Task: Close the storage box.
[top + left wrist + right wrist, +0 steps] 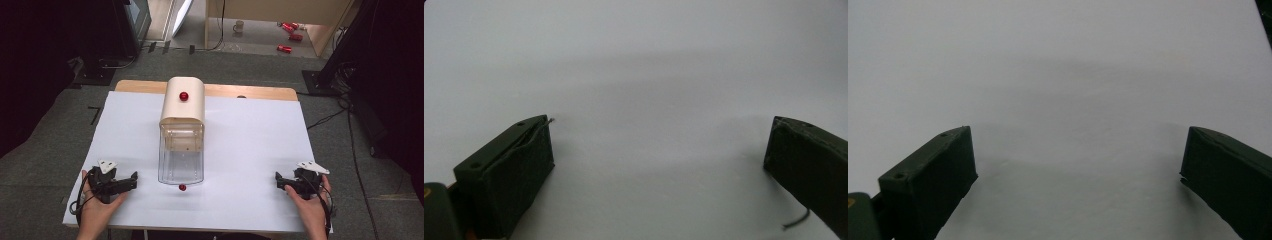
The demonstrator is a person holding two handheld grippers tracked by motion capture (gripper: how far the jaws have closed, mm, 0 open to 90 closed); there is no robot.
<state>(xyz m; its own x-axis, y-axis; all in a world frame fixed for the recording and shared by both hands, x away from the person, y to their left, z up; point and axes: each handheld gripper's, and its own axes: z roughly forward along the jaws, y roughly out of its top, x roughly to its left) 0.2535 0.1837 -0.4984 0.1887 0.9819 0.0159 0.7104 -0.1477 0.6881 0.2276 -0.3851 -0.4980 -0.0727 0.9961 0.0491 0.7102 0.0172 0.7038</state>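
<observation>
**A:** At mid-table stood the container [181,132]: a cream housing with a rounded top over a clear, see-through lower body, upright on the white table [250,150]. One red ball [184,96] sat on the cream top. A second red ball [182,187] lay on the sheet just in front of the clear body's near edge; whether it touched the wall could not be told.

**B:** Grippers?

**A:** Left gripper [134,180] rested low at the near left corner, held in the person's left hand [97,205], jaws pointing toward the container's base, well apart from it. Right gripper [278,181] mirrored it at the near right, in the right hand [310,207], also well apart from the container.

**B:** Jaw state?

**A:** Both spread wide. In the left gripper view [659,150] only bare white surface lay between the black jaws; same in the right gripper view [1078,155]. Nothing was held by either.

**B:** Surroundings?

**A:** Grey carpet around the table; a white mug [239,26] and some red cans [290,30] on the floor far behind.
</observation>
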